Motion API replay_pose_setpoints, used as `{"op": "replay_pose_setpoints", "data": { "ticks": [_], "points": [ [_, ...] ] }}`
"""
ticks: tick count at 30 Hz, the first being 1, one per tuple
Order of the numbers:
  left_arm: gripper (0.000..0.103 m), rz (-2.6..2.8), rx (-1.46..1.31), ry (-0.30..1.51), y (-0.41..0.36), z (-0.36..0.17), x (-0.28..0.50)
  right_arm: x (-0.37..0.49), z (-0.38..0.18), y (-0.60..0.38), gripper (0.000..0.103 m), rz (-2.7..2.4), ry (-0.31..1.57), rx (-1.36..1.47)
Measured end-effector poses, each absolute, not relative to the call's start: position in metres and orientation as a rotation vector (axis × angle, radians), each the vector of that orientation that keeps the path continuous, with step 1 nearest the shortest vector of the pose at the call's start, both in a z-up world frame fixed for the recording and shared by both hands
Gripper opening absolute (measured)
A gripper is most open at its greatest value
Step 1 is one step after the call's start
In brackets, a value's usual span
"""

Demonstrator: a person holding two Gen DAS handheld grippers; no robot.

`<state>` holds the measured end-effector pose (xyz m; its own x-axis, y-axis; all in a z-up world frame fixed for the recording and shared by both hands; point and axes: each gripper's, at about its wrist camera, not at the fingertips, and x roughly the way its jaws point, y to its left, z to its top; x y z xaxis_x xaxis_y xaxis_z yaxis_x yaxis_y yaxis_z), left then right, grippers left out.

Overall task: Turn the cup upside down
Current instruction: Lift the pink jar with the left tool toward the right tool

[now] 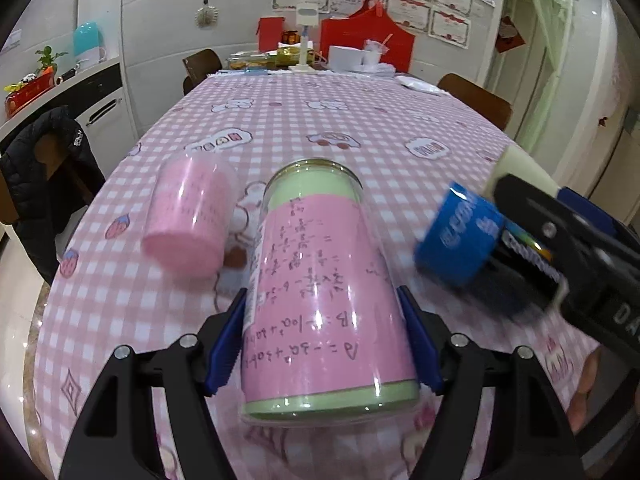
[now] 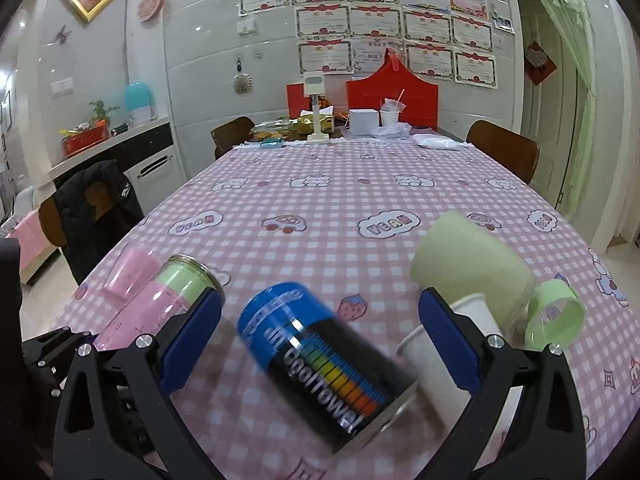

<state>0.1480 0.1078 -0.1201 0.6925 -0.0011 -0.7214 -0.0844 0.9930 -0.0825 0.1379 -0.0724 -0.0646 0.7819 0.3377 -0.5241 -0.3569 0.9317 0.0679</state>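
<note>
My left gripper (image 1: pixel 324 342) is shut on a clear cup with pink and green paper inside (image 1: pixel 320 292), tilted away from me above the table; it also shows at the left of the right wrist view (image 2: pixel 168 300). My right gripper (image 2: pixel 320 340) is open, its blue pads wide apart. A blue and black can-like cup (image 2: pixel 324 364) lies tilted and blurred between them, touching neither pad; in the left wrist view the same cup (image 1: pixel 460 236) is at the right.
A pink cup (image 1: pixel 190 220) lies on its side on the pink checked tablecloth (image 1: pixel 320 128). A pale green cup (image 2: pixel 468 268), a white paper cup (image 2: pixel 436 356) and a green ring (image 2: pixel 554 316) lie at the right. Boxes and a lamp stand at the far end.
</note>
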Motion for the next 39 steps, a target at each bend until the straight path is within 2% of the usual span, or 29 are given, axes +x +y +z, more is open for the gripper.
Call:
{"op": "replay_pose_setpoints", "data": {
  "ticks": [13,27,39],
  "points": [
    [0.071,-0.072,-0.117,0.774,0.092,-0.125,0.103,0.097,-0.065,-0.068,0.095,0.357,0.572,-0.062],
    [0.071,-0.136,-0.128,0.778,0.085,-0.133,0.097,0.097,-0.070,-0.068,0.095,0.377,0.635,-0.007],
    [0.071,-0.153,-0.142,0.721,0.093,-0.114,0.085,0.098,-0.066,-0.069,0.095,0.420,0.672,0.054]
  ]
}}
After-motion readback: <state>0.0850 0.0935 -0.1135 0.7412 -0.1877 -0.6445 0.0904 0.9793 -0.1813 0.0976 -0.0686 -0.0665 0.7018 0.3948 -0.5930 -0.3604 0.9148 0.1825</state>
